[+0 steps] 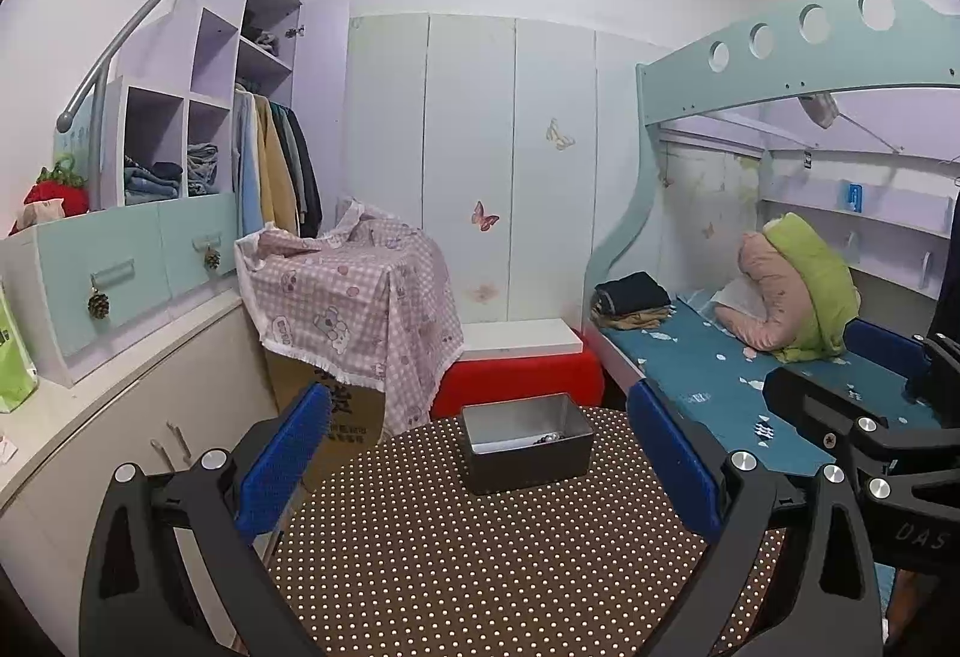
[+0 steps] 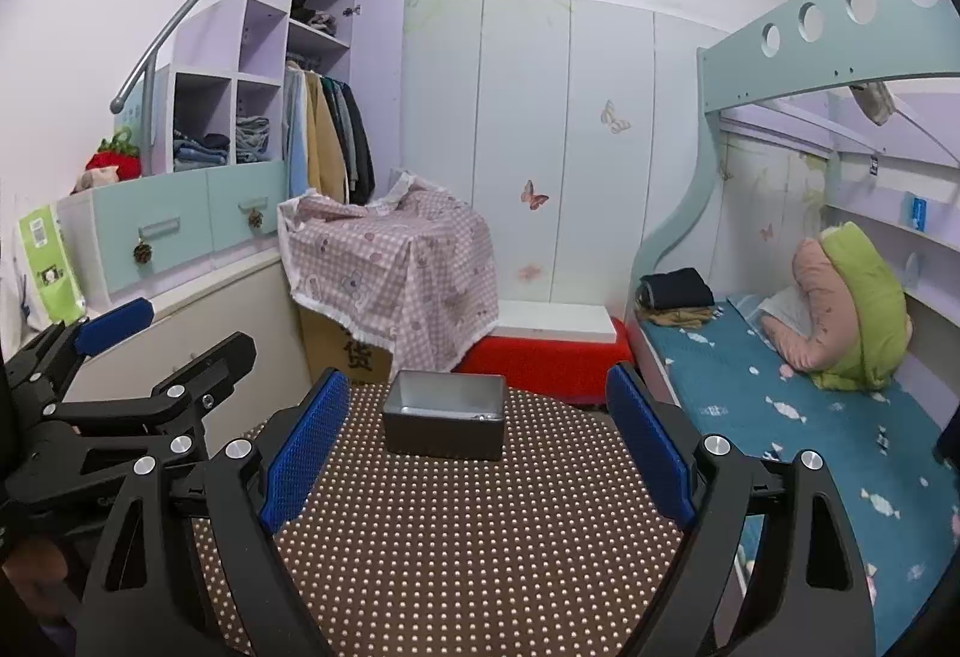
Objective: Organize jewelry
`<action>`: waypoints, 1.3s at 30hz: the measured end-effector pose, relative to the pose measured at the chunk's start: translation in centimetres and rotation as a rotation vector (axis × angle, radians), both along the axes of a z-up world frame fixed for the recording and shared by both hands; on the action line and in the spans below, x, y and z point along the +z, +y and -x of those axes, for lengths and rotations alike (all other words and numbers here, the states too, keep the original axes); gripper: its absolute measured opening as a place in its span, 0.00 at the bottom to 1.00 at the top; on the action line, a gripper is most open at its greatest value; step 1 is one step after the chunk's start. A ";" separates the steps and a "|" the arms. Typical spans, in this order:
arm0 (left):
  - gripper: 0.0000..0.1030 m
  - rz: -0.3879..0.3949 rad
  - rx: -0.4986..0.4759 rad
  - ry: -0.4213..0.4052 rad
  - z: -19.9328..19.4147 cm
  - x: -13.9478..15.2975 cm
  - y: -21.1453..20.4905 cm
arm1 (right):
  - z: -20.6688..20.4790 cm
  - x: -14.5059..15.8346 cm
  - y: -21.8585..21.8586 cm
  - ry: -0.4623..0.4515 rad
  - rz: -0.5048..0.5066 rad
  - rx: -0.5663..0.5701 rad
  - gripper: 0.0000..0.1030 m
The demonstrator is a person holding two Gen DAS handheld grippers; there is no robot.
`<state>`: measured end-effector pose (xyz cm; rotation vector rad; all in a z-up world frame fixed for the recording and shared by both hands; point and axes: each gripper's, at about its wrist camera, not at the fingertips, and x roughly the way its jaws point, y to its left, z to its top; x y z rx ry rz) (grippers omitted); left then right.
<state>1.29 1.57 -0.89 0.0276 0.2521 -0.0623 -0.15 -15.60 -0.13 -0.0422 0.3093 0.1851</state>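
Observation:
A dark metal box (image 1: 527, 443) with a silvery inside stands on the far part of a brown table with white dots (image 1: 480, 555). Small dark and silvery jewelry (image 1: 549, 439) lies in its right inner corner. My left gripper (image 1: 480, 453) is open, held above the table on the near side of the box, nothing between its blue pads. My right gripper (image 2: 480, 447) is open too, also short of the box (image 2: 444, 423), holding nothing. Each gripper shows at the edge of the other's view: the right gripper (image 1: 864, 387), the left gripper (image 2: 168, 333).
A bunk bed (image 1: 780, 357) with folded clothes and pillows runs along the right. A red stool (image 1: 516, 375), a cloth-covered cardboard box (image 1: 354, 297) and white wardrobe doors stand beyond the table. Cabinets with drawers (image 1: 120, 285) and shelves line the left.

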 end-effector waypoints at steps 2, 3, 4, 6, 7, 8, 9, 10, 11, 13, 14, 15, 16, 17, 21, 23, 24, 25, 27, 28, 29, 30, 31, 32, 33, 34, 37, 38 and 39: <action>0.93 0.001 0.001 -0.006 -0.1 0.0 0.0 | -0.2 0.0 -0.1 0.003 -0.002 0.001 0.82; 0.93 0.005 0.001 -0.008 -0.2 0.0 0.0 | -0.4 0.0 -0.1 0.002 -0.002 0.001 0.82; 0.93 0.006 0.001 -0.010 -0.3 0.0 0.0 | -0.4 0.0 -0.1 0.004 -0.002 0.000 0.82; 0.93 0.003 0.002 -0.013 -0.3 -0.2 0.0 | -0.5 -0.1 -0.2 0.005 -0.002 -0.001 0.82; 0.93 0.002 0.002 -0.013 -0.3 -0.1 0.0 | -0.6 -0.1 -0.3 0.007 -0.002 -0.001 0.82; 0.93 0.000 0.003 -0.013 -0.3 -0.1 0.0 | -0.8 -0.1 -0.3 0.008 -0.004 0.000 0.82; 0.93 0.000 0.003 -0.018 -0.3 -0.1 0.0 | -0.8 0.0 -0.3 0.008 -0.004 0.000 0.82; 0.93 0.001 0.002 -0.021 -0.3 -0.1 0.0 | -1.0 0.0 -0.4 0.011 -0.007 0.002 0.82; 0.93 0.002 0.001 -0.023 -0.3 -0.2 0.0 | -1.1 0.0 -0.3 0.013 -0.008 0.003 0.82; 0.93 0.005 -0.003 -0.022 -0.5 -0.2 0.1 | -1.3 -0.1 -0.3 0.013 -0.006 0.002 0.82; 0.93 0.003 -0.004 -0.020 -0.5 -0.3 0.1 | -1.3 -0.1 -0.3 0.013 -0.006 0.001 0.82; 0.93 0.002 -0.004 -0.021 -0.6 -0.3 0.1 | -1.3 -0.1 -0.3 0.014 -0.008 0.002 0.82; 0.93 0.000 -0.002 -0.024 -0.6 -0.3 0.0 | -1.3 0.0 -0.3 0.014 -0.009 0.003 0.82; 0.93 0.000 -0.003 -0.022 -0.6 -0.3 0.0 | -1.3 -0.1 -0.3 0.014 -0.009 0.002 0.82; 0.93 -0.004 -0.003 -0.018 -0.7 -0.4 -0.1 | -1.4 -0.2 -0.3 0.017 -0.009 0.001 0.82; 0.93 -0.007 -0.003 -0.016 -0.7 -0.4 -0.1 | -1.6 -0.4 -0.3 0.022 -0.011 -0.001 0.82; 0.93 -0.008 -0.003 -0.015 -0.7 -0.4 -0.2 | -1.7 -0.5 -0.3 0.023 -0.011 -0.001 0.82; 0.93 -0.011 -0.002 -0.015 -0.7 -0.5 -0.3 | -1.8 -0.6 -0.3 0.025 -0.012 -0.002 0.82; 0.93 -0.015 0.000 -0.015 -0.8 -0.6 -0.3 | -1.9 -0.8 -0.4 0.028 -0.013 -0.003 0.82; 0.93 -0.016 0.000 -0.015 -0.8 -0.6 -0.3 | -1.9 -0.9 -0.4 0.027 -0.014 -0.003 0.82; 0.93 -0.016 -0.001 -0.015 -0.8 -0.6 -0.3 | -1.8 -0.8 -0.4 0.027 -0.014 -0.003 0.82; 0.93 -0.016 0.000 -0.015 -0.8 -0.6 -0.3 | -1.9 -0.9 -0.5 0.027 -0.015 -0.003 0.82; 0.93 -0.017 0.000 -0.014 -0.8 -0.6 -0.4 | -1.9 -0.8 -0.5 0.027 -0.014 -0.003 0.82; 0.93 -0.017 0.000 -0.016 -0.8 -0.6 -0.3 | -1.9 -0.9 -0.5 0.028 -0.015 -0.003 0.82; 0.93 -0.018 0.001 -0.017 -0.8 -0.6 -0.4 | -1.9 -0.9 -0.5 0.028 -0.016 -0.003 0.82; 0.93 -0.018 0.000 -0.016 -0.8 -0.6 -0.4 | -1.9 -0.9 -0.5 0.028 -0.015 -0.004 0.82; 0.93 -0.017 -0.001 -0.016 -0.8 -0.6 -0.4 | -1.9 -0.9 -0.5 0.027 -0.015 -0.004 0.82; 0.93 -0.017 0.000 -0.016 -0.8 -0.6 -0.4 | -1.9 -0.9 -0.5 0.029 -0.016 -0.003 0.82; 0.93 -0.018 0.000 -0.016 -0.8 -0.6 -0.4 | -1.9 -1.0 -0.6 0.029 -0.017 -0.003 0.82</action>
